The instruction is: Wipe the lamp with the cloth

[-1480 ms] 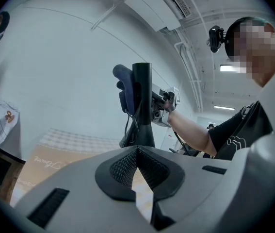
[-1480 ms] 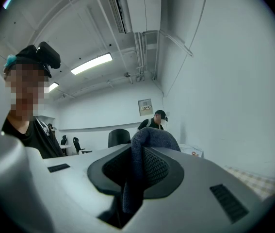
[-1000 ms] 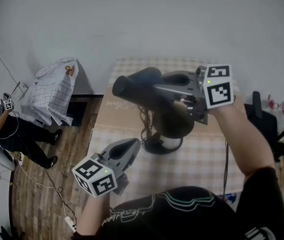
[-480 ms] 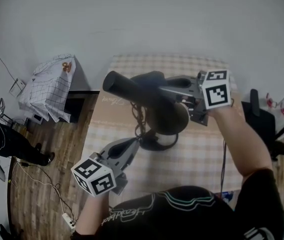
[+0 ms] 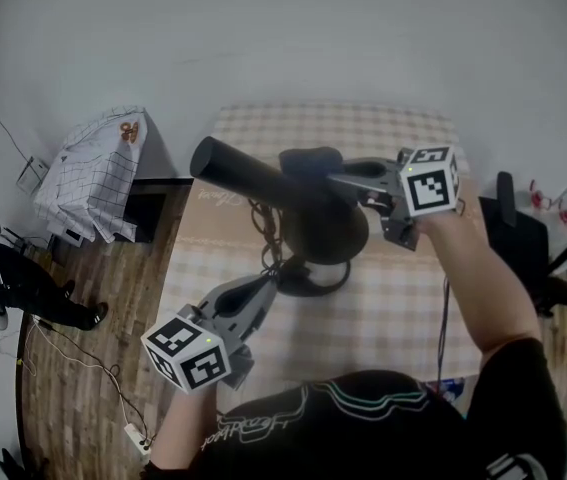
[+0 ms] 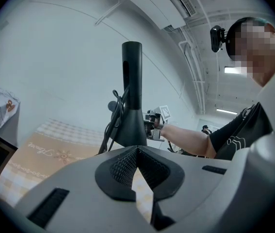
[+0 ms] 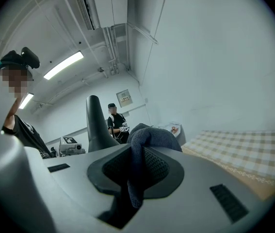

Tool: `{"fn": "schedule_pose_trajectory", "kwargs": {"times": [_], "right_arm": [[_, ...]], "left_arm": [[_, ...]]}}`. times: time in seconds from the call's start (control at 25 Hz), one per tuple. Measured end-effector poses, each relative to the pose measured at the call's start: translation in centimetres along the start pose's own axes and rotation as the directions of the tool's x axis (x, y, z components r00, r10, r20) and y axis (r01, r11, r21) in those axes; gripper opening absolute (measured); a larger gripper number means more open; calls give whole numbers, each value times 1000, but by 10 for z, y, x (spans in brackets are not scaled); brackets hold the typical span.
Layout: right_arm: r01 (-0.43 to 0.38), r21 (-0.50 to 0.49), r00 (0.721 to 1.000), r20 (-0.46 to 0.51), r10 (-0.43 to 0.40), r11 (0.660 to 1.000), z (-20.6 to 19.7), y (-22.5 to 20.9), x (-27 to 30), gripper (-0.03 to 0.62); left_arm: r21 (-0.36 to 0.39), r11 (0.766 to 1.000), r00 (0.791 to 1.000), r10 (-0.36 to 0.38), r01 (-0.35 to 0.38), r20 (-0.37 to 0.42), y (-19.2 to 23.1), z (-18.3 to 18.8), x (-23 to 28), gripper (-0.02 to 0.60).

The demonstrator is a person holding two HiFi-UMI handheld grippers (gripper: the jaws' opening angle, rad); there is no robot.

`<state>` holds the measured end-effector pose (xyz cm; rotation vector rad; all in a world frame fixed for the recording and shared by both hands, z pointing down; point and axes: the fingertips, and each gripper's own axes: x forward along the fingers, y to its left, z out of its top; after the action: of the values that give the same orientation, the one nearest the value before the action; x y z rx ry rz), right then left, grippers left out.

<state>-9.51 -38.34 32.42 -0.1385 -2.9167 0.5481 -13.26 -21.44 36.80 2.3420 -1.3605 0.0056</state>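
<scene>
- Head view: the lamp (image 5: 243, 176) has its round base about mid-table, a bit toward the left edge of the checked table (image 5: 403, 308). Its long black head is tipped out over that left edge. The right gripper (image 5: 348, 180) is up at the lamp's top with the dark cloth (image 5: 308, 158) bunched against it. I'd guess it's held high so the cloth rubs the head rather than the base.
- Same view: the left gripper (image 5: 263, 288) sits low by the near edge, nose aimed at the lamp's foot. It isn't touching as far as I can tell. Looks parked there, ready to steady the lamp if the wiping shoves it. The cable (image 5: 263, 233) hangs down the stem in loops, which could snag.
- Left gripper view: its jaws are pinched together at the tips with nothing in them, just a sliver of tablecloth showing through below. The lamp stem (image 6: 131, 81) stands straight ahead, a little way off.
- Right gripper view: jaws clamped on a fold of the cloth (image 7: 149, 140), and the rest humps over the front. That leaves a soft pad facing the lamp (image 7: 96, 125), just off to the left here. Someone else (image 7: 115, 120) stands way back in the room.
</scene>
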Motion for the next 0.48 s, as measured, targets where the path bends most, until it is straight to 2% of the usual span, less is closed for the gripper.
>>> {"fn": "schedule_pose_trajectory", "kwargs": {"times": [0.48], "right_arm": [[124,109,992,-16,-123,986,-46,-52,-26,57]], "left_arm": [[-13,1000,1000,-4,4,-20,0,-11,5,0]]}}
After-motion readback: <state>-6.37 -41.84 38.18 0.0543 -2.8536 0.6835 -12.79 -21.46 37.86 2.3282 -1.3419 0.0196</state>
